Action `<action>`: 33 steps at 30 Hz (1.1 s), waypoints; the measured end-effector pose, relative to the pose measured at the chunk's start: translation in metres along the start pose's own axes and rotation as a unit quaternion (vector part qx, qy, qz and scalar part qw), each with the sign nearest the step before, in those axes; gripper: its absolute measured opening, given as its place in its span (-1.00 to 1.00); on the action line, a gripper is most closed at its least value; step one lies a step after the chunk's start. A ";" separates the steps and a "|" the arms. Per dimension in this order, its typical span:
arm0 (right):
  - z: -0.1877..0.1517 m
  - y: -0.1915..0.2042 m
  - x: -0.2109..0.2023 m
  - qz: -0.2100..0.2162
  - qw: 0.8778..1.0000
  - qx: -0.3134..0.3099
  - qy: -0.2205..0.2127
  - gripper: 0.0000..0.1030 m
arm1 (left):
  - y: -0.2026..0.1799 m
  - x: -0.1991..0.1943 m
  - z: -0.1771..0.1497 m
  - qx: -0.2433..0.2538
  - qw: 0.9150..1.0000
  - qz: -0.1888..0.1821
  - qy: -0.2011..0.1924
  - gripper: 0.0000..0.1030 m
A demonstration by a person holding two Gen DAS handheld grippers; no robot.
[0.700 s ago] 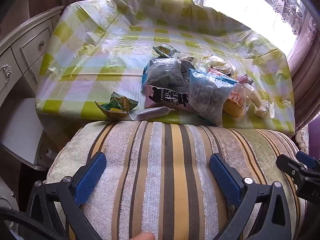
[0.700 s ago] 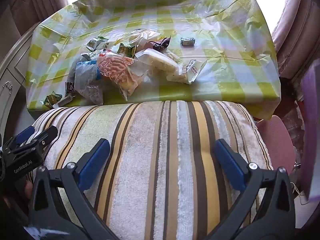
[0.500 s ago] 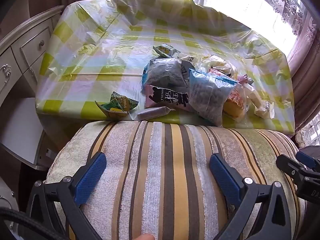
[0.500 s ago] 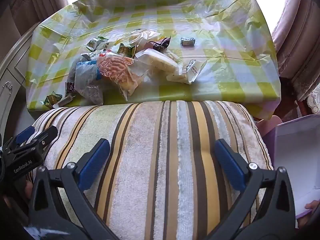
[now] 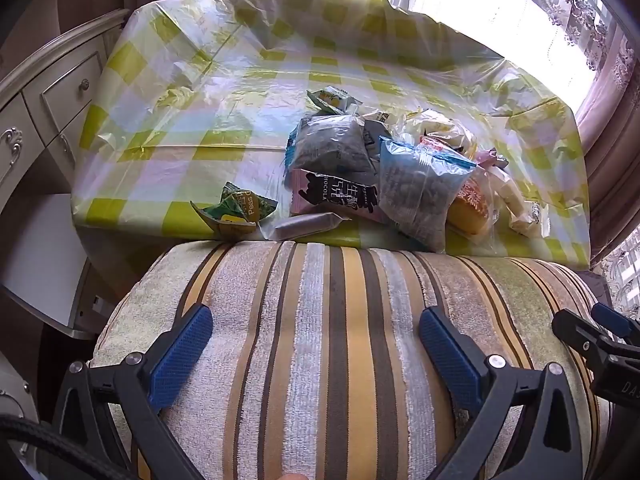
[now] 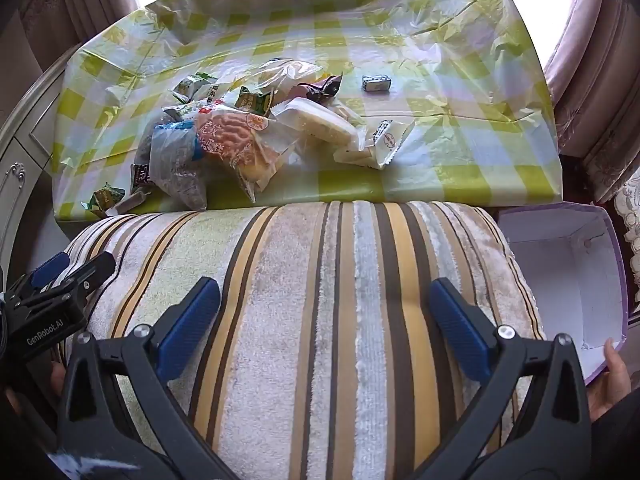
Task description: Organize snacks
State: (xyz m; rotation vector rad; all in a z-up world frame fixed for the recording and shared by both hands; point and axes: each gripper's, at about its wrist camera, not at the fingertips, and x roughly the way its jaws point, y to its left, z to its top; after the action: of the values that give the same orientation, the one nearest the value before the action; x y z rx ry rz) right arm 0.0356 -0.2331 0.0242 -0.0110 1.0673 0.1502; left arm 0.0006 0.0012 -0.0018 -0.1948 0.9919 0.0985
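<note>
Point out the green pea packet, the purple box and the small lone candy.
Green pea packet [image 5: 240, 210], left wrist view, printed front.
Purple box [image 6: 560, 280], right wrist view, white inner wall.
Small candy [image 6: 375, 83], right wrist view, wrapper middle.

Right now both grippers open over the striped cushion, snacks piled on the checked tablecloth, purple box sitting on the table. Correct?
Not quite: the purple box is off the table, beside the striped cushion with a hand at its edge, per the right wrist view. The rest holds.

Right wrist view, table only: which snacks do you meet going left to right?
Green pea packet → grey bag → orange pastry → pale cake → white wrapper; the small silver sweet lies farther back.
</note>
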 end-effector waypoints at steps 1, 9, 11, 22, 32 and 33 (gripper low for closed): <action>0.000 0.000 0.000 -0.001 1.000 0.000 0.000 1.00 | -0.001 0.000 0.000 0.000 1.000 0.001 0.001 1.00; 0.000 -0.001 0.001 0.000 1.000 0.000 0.000 1.00 | 0.001 0.000 -0.002 -0.002 1.000 0.000 0.001 1.00; 0.000 -0.001 0.001 0.000 1.000 0.000 0.000 1.00 | 0.001 0.000 -0.001 0.000 1.000 0.002 0.002 1.00; -0.002 0.001 0.001 -0.006 1.000 0.000 -0.014 1.00 | 0.000 0.001 0.000 0.005 1.000 0.007 0.001 1.00; -0.001 0.000 0.002 -0.003 1.000 0.002 -0.012 1.00 | -0.001 0.001 0.001 0.004 1.000 0.007 0.001 1.00; -0.001 0.000 0.002 -0.003 1.000 0.002 -0.012 1.00 | -0.001 0.001 0.001 0.003 1.000 0.007 0.001 1.00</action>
State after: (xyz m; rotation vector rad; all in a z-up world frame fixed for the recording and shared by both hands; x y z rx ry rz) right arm 0.0350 -0.2330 0.0221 -0.0091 1.0427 0.1436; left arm 0.0024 0.0007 -0.0020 -0.1815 0.9963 0.1083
